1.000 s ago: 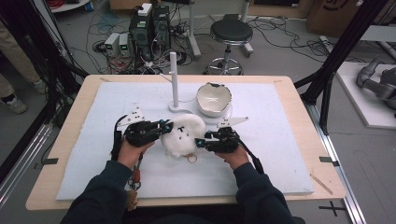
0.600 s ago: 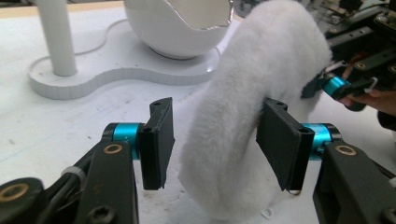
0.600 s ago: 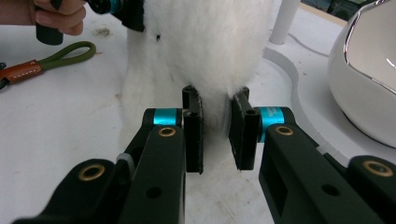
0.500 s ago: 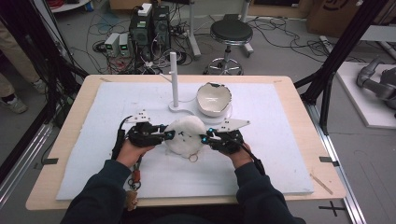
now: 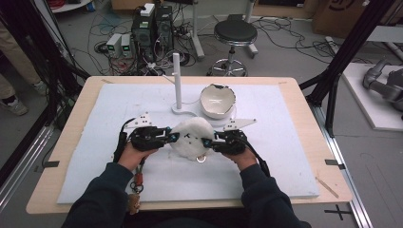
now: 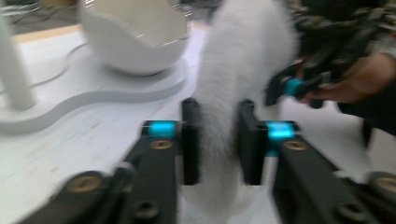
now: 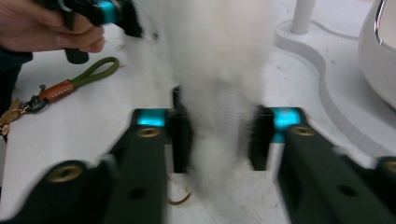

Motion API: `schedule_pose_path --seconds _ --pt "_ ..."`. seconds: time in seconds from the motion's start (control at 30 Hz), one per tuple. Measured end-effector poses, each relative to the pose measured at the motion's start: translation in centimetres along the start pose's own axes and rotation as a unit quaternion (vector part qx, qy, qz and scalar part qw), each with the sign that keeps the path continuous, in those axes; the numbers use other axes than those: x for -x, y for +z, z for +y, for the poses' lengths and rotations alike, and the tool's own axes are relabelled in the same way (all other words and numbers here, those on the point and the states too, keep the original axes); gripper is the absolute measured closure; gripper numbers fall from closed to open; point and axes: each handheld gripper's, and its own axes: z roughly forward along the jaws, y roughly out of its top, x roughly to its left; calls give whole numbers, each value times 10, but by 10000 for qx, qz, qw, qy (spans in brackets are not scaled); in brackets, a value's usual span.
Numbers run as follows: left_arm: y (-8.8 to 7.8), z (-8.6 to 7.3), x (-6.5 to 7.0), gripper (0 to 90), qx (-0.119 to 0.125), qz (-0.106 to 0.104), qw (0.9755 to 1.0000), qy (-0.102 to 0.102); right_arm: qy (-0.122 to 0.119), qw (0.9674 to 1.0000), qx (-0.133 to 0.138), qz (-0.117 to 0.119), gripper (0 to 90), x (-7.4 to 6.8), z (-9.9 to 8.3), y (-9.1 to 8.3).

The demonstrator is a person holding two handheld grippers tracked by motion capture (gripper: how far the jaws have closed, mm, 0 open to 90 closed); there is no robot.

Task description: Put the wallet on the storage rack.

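A white fluffy pouch (image 5: 190, 137) hangs between both grippers just above the white mat (image 5: 285, 142). My left gripper (image 5: 172, 137) grips its left edge. In the left gripper view the fur (image 6: 243, 56) is pinched between the pads, whose jaws (image 6: 218, 140) have just been opening a little. My right gripper (image 5: 206, 141) grips the opposite edge. In the right gripper view the fur (image 7: 210, 46) fills the gap in my right gripper (image 7: 219, 135), whose jaws have just been opening. A metal ring (image 5: 201, 158) dangles under the pouch.
A white egg-shaped bowl (image 5: 217, 100) and a thin upright post (image 5: 177, 76) share a curved white base (image 5: 183, 111) just behind the pouch. An olive strap with a leather tab (image 7: 93, 72) lies near the front edge. A stool (image 5: 235, 33) and electronics stand beyond the table.
The pouch was a slumped heap on the mat. It now stands rounder and tauter between the two grippers, a little nearer the base. Both hands have hardly moved.
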Motion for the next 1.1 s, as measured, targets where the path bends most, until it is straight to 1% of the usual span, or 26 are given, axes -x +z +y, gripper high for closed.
schedule_pose_path --seconds 0.03,0.07,0.1,0.17,0.2,0.23,0.27,0.3,0.33,0.4,0.43,0.47,0.5,0.53,0.67,0.7,0.73,0.77,0.8,0.87,0.93,0.97,1.0,1.03,1.07,1.1 --pt "-1 0 -3 601 -24 126 9998 -149 -47 10000 39 -11 724 0 1 -2" --pt "-2 0 -5 549 -20 247 9994 -257 -72 9999 56 -105 735 -1 1 -4" --pt "-4 0 -8 522 1 357 9989 -294 -118 9997 87 -200 740 0 2 -7" --pt "-10 0 -13 469 89 571 9975 -395 -119 9994 152 -284 744 1 3 -12" --pt "-14 -1 -15 465 158 637 9970 -417 -154 9991 200 -336 744 2 3 -15" --pt "-14 -1 -15 463 158 637 9970 -417 -154 9991 200 -336 744 2 3 -15" --pt "-19 -2 -20 453 219 787 9957 -436 -261 9979 254 -536 743 2 6 -22" --pt "-19 -2 -20 439 219 787 9957 -436 -261 9979 254 -536 743 2 6 -22" --pt "-24 -2 -23 422 265 930 9941 -499 -379 9965 292 -679 743 3 10 -29" --pt "-29 -2 -25 386 319 1052 9924 -548 -484 9949 328 -820 743 3 14 -36" --pt "-29 -2 -25 355 319 1052 9924 -548 -484 9949 328 -820 743 3 14 -36" --pt "-34 -2 -27 340 333 1198 9908 -528 -587 9934 358 -922 743 5 19 -43" --pt "-34 -2 -27 332 333 1198 9908 -528 -587 9934 358 -922 743 5 19 -43" --pt "-38 -3 -30 304 333 1318 9894 -500 -613 9919 418 -1031 743 10 25 -51" --pt "-46 -6 -37 289 369 1449 9875 -493 -690 9892 432 -1218 744 21 39 -61" --pt "-46 -6 -37 276 369 1449 9875 -493 -690 9892 432 -1218 744 21 39 -61" --pt "-50 -6 -40 266 421 1503 9864 -510 -785 9875 421 -1300 744 26 51 -65" --pt "-50 -6 -40 262 421 1503 9864 -510 -827 9870 428 -1312 745 28 57 -67" --pt "-53 -7 -42 257 447 1583 9851 -497 -897 9859 410 -1352 744 30 63 -68" --pt "-57 -8 -45 248 466 1651 9839 -508 -1079 9827 362 -1463 745 33 76 -70" --pt "-61 -9 -47 221 445 1677 9834 -525 -1201 9804 309 -1533 744 37 87 -70" --pt "-61 -9 -47 221 445 1677 9834 -525 -1201 9804 309 -1533 744 37 87 -70" --pt "-63 -10 -50 221 425 1671 9834 -558 -1301 9783 255 -1592 745 43 97 -70" --pt "-63 -10 -50 221 425 1671 9834 -558 -1301 9783 255 -1592 745 43 97 -70" --pt "-64 -11 -50 221 408 1659 9836 -577 -1462 9745 243 -1687 744 48 104 -68" --pt "-64 -11 -50 221 393 1662 9835 -591 -1462 9745 243 -1687 744 48 104 -68"
